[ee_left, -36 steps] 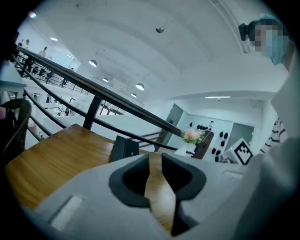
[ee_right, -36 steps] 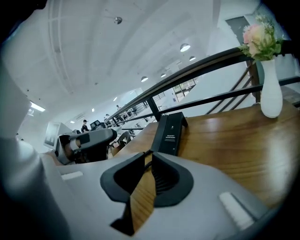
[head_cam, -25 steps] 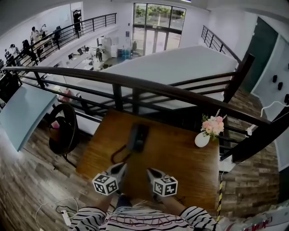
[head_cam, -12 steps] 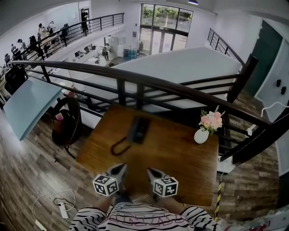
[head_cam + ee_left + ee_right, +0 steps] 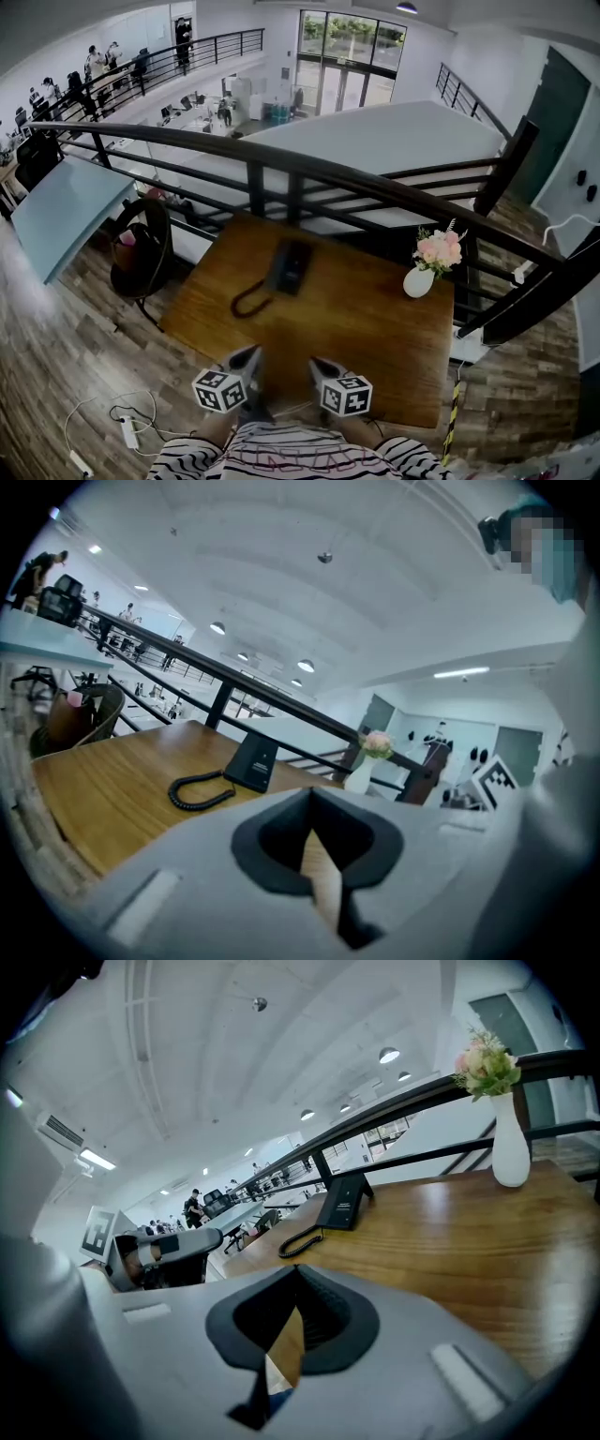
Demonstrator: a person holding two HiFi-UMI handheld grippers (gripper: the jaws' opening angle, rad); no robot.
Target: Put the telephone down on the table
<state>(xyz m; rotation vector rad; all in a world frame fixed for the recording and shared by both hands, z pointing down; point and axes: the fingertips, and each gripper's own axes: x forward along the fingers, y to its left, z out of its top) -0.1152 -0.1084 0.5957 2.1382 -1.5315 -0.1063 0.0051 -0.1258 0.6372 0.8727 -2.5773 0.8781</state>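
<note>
**A:** Where does everything sit, starting from the left?

**B:** At the near edge of the table (image 5: 366,328), the left gripper (image 5: 247,357) has its jaws pressed together on nothing. Further in, the cord (image 5: 247,302) curls left of the middle. It runs to the telephone (image 5: 289,266), which already lies on the wood near the far edge, close under the railing (image 5: 375,192).

**A:** And the other claw?

**B:** The right gripper (image 5: 322,367) is also at the near edge and also clamped shut and empty. Both are well apart from the telephone. The vase (image 5: 418,281) stands towards the far right corner.

**A:** How would the telephone handle?

**B:** I'd judge it a stiff, fairly light plastic shell, smooth enough to slip between the pads. The springy cord would probably tug back. I'd pinch it across the narrow width, on the long sides, never by the cord.

**A:** Is the handset seated on its base?

**B:** I can't tell. It is too small and dark from here.
</note>
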